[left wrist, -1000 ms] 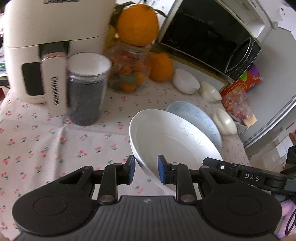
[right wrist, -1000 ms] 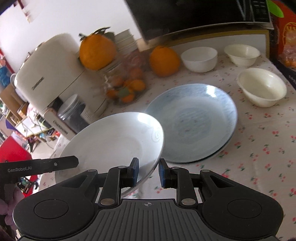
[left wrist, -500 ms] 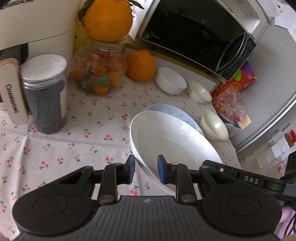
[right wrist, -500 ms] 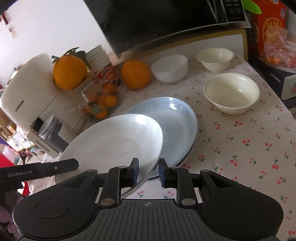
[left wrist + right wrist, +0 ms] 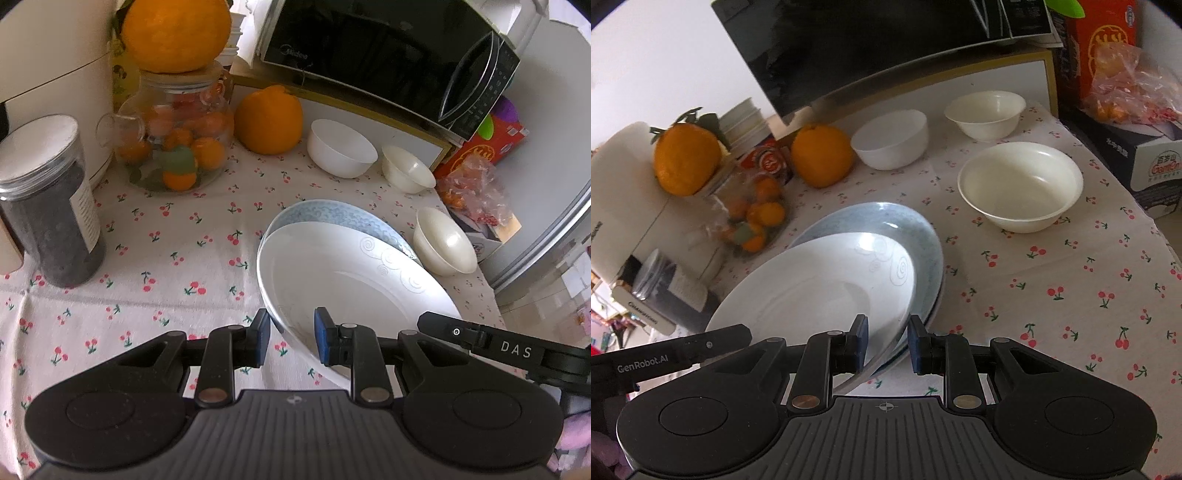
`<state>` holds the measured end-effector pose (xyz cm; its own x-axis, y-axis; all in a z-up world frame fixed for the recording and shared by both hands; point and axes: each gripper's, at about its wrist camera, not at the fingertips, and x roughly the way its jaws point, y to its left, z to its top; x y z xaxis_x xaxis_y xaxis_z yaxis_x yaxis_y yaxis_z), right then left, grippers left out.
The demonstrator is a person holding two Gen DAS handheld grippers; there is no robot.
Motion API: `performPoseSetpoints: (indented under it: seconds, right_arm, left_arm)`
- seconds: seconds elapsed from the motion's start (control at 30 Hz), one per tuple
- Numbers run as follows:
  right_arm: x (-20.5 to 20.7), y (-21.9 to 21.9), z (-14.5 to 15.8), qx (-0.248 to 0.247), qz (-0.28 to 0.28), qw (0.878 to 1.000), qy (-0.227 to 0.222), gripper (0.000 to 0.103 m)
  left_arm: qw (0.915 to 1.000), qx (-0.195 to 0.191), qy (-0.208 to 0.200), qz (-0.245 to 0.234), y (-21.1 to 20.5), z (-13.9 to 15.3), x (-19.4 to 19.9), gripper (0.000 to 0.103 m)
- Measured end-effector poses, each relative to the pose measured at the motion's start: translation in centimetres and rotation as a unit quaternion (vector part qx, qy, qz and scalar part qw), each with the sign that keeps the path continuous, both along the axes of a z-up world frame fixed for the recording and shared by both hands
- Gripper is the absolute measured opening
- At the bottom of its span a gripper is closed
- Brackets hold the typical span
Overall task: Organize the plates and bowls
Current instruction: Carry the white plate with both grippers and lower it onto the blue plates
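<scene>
From your left wrist camera, your left claw (image 5: 291, 341) is clamped on the near rim of the shallow white ceramic plate with a faint swirl pattern (image 5: 343, 280), one blue pad under the rim and one inside it. The plate sits tilted over the pale blue patterned plate (image 5: 332, 214), which lies on the bench (image 5: 147, 258) with its cherry-print cloth. Beyond stand a white round bowl (image 5: 341, 153) and two cream bowls, one (image 5: 406, 168) near the far edge, the other (image 5: 443, 240) by the right edge.

From your right wrist camera, your right claw (image 5: 886, 347) pinches the white plate's (image 5: 820, 288) opposite rim, with the blue plate (image 5: 886, 221) showing past it. The large cream bowl (image 5: 1019, 184) stands apart to the right.
</scene>
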<state>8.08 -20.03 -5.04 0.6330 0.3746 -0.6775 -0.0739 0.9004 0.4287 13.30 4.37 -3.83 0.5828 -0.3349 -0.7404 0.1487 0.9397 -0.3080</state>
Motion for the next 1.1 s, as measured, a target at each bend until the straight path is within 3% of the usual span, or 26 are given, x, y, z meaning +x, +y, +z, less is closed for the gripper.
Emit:
performPoseSetpoints:
  seconds: [1.1]
  right_arm:
    - [0.7,1.6,-0.2,-0.106,-0.002,0.994,-0.031,0.022]
  left_arm:
    - [0.9976,0.068,-0.004,0.010,-2.7,-1.5,1.0,0.024]
